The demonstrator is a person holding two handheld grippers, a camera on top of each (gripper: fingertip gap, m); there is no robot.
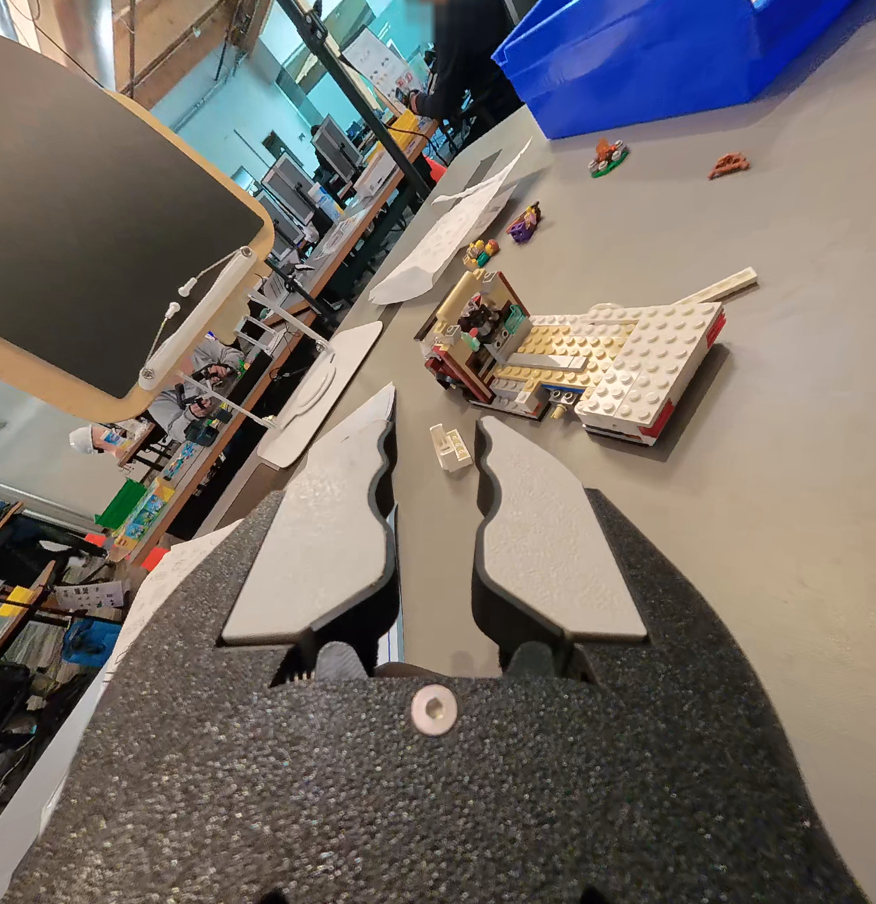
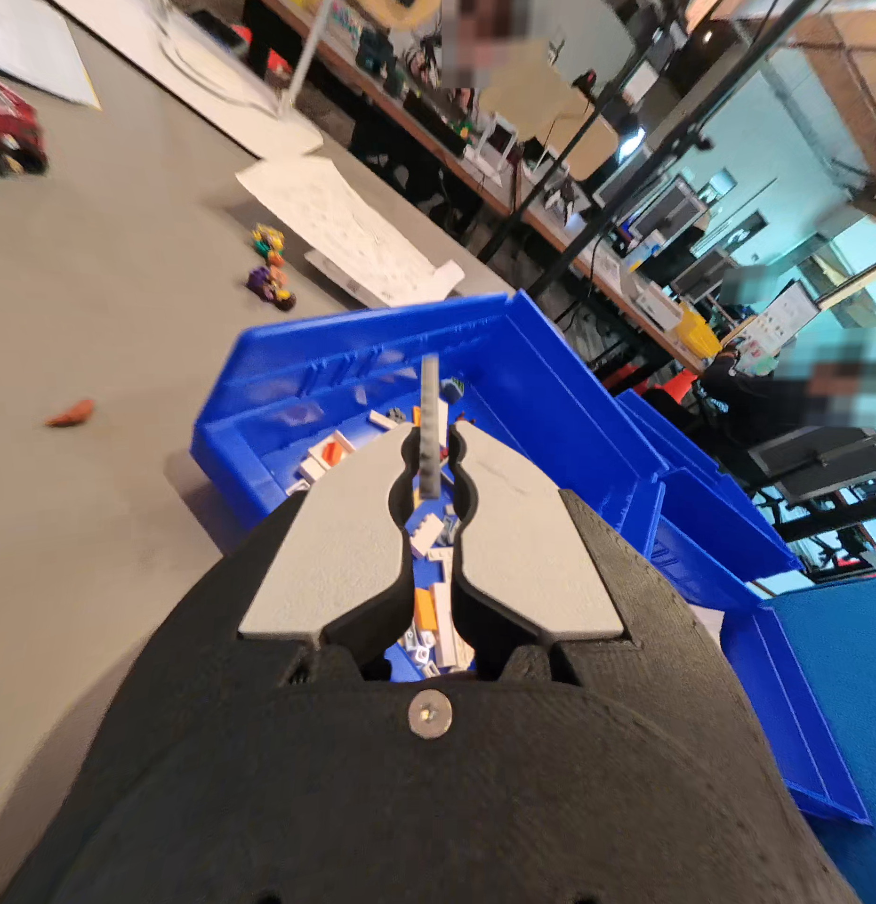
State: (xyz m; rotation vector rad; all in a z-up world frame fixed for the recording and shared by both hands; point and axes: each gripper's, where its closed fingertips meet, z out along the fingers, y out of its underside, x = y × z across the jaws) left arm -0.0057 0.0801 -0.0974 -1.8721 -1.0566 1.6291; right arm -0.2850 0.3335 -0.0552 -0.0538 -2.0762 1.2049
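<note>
Gripping a grey plate [image 2: 430,430] above the blue bin [image 2: 357,337], right jaws narrow; left jaws wide over white piece [image 1: 450,447].

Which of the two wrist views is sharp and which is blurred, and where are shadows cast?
Left wrist view: sharp, brick model throws a soft shadow on the grey table, wide-angle bending at the edges. Right wrist view: motion-blurred, most on the blue bin and the grey strip between the claw's fingers.
</note>
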